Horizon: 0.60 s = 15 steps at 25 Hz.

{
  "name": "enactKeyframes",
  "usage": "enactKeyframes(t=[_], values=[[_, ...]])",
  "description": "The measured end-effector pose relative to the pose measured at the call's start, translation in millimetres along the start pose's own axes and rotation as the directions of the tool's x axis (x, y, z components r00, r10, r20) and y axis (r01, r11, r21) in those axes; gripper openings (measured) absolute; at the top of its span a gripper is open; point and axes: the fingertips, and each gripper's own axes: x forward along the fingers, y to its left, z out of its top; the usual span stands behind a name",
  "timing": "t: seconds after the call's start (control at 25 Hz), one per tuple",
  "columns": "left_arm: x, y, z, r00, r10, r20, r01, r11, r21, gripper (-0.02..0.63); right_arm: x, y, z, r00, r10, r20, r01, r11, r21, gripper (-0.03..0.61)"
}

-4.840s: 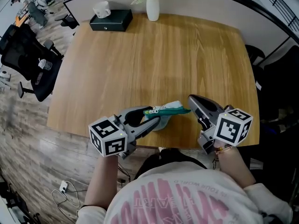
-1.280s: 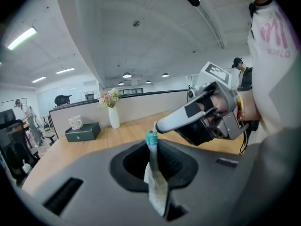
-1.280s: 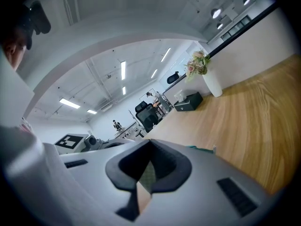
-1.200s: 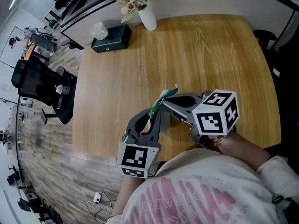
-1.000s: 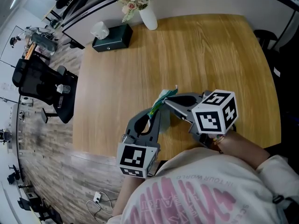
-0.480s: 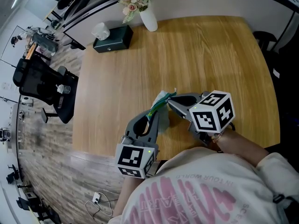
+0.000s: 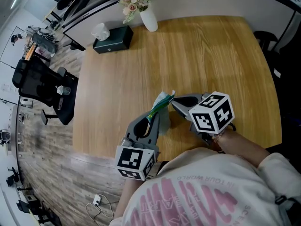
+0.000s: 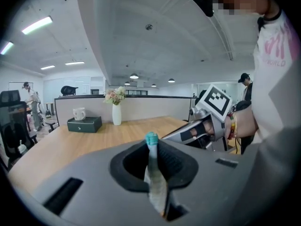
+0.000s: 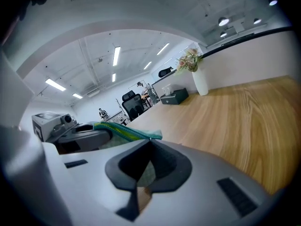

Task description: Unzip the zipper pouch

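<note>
The right gripper (image 7: 173, 102), clamped on the pouch (image 7: 160, 106), is being drawn back slightly. The pouch is also being pinched by the left gripper (image 7: 152, 117); unzipping looks unfinished.

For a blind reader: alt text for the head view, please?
The left gripper and right gripper pinch a teal-edged zipper pouch over a wooden table, near its front side. A white flower vase and dark tissue box stand at its far edge.

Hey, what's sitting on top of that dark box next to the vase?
A white mug stands on the dark box. The mug's inside and the patch of lid beneath it are covered from view.
</note>
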Motion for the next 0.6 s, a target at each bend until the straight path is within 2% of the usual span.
enactKeyframes(t=[0.28,0.6], values=[[-0.7,1.0,-2.0,1.000,-0.009,0.004,0.009,1.000,-0.002,0.031,3.1,-8.6,-9.6,0.999,-0.030,-0.023,0.030,1.000,-0.002,-0.002],[-5.4,7.8,-4.1,1.000,-0.005,0.013,0.005,0.999,-0.038,0.031,6.4,-15.4,-16.7,0.997,-0.069,-0.048,0.068,0.997,-0.025,-0.002]])
